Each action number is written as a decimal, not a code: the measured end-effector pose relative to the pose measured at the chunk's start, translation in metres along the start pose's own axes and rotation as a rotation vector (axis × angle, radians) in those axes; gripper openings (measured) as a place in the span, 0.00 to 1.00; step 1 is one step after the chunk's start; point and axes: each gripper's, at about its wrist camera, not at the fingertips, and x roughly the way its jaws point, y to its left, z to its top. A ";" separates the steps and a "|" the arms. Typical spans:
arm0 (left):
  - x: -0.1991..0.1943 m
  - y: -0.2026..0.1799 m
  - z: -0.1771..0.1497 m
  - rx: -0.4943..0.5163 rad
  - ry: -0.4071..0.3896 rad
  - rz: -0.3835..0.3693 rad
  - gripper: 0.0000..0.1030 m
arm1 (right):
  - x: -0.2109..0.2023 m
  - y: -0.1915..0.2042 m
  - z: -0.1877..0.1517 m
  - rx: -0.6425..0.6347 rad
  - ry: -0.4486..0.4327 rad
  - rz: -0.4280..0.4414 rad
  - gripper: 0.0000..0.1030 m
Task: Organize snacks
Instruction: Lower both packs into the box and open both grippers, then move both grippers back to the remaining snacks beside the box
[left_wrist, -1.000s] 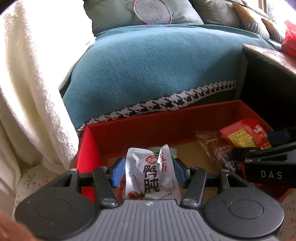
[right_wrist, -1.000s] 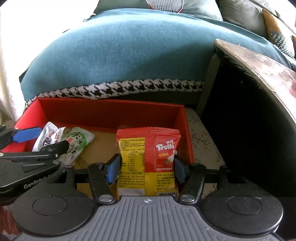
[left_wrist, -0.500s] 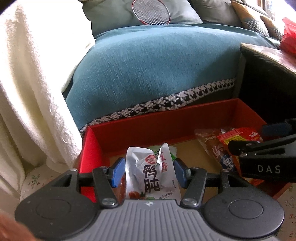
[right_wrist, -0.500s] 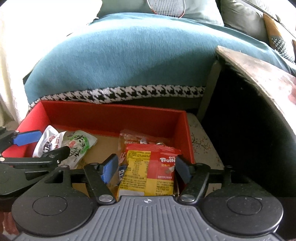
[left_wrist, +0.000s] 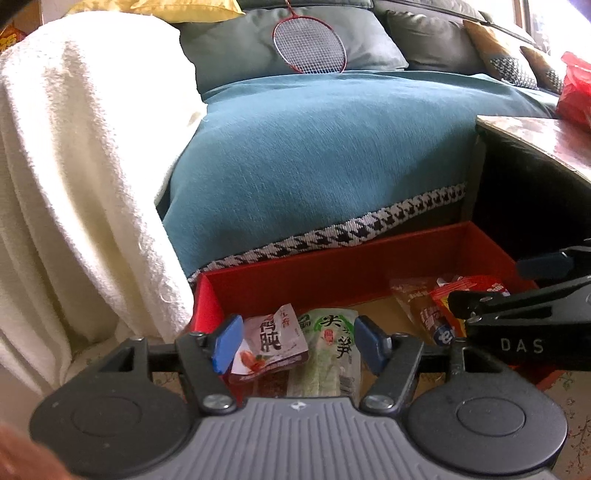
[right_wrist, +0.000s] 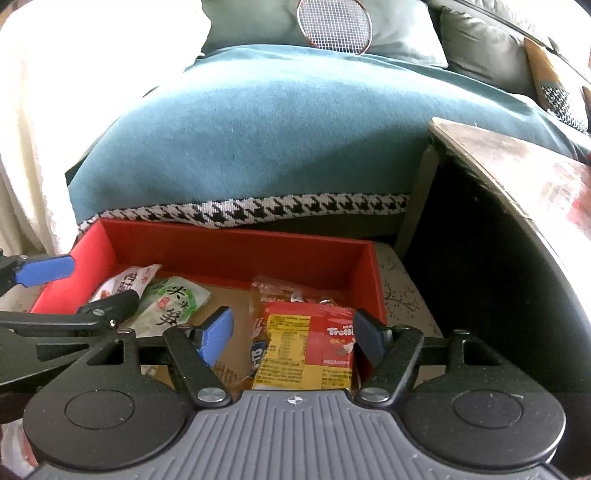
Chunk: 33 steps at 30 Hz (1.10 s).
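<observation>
Where the red box (right_wrist: 236, 254) sits on the floor against the teal-covered sofa (left_wrist: 332, 155), four snack packets lie on its brown cardboard bottom. At its left end a white pouch (left_wrist: 271, 339) with black characters rests partly over a pale green pouch (left_wrist: 332, 350), the green one's long axis running from the near side toward the sofa. At the right end a red-and-yellow Trolli bag (right_wrist: 310, 347) lies flat with its top edge toward the back wall, overlapping a clear brownish packet (right_wrist: 280, 291) beneath it. The left gripper (left_wrist: 299, 341) hangs spread over the white and green pouches, its blue pads (left_wrist: 227, 341) clear of both. The right gripper (right_wrist: 291, 336) is likewise released above the Trolli bag, its pads standing apart from the bag's sides. A white towel (left_wrist: 74, 184) drapes beside the box's left end; a badminton racket (left_wrist: 308, 44) leans on the grey cushions behind. A worn wooden surface (right_wrist: 517, 166) juts in from the right.
</observation>
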 end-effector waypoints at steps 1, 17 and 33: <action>-0.001 0.000 0.000 0.000 -0.001 0.000 0.58 | 0.000 0.000 0.000 0.000 0.000 0.001 0.75; -0.022 0.002 -0.005 0.001 -0.010 -0.002 0.59 | -0.015 0.002 -0.003 -0.015 -0.022 0.012 0.77; -0.056 0.012 -0.030 -0.011 0.012 -0.037 0.60 | -0.047 0.014 -0.026 -0.021 -0.004 0.049 0.80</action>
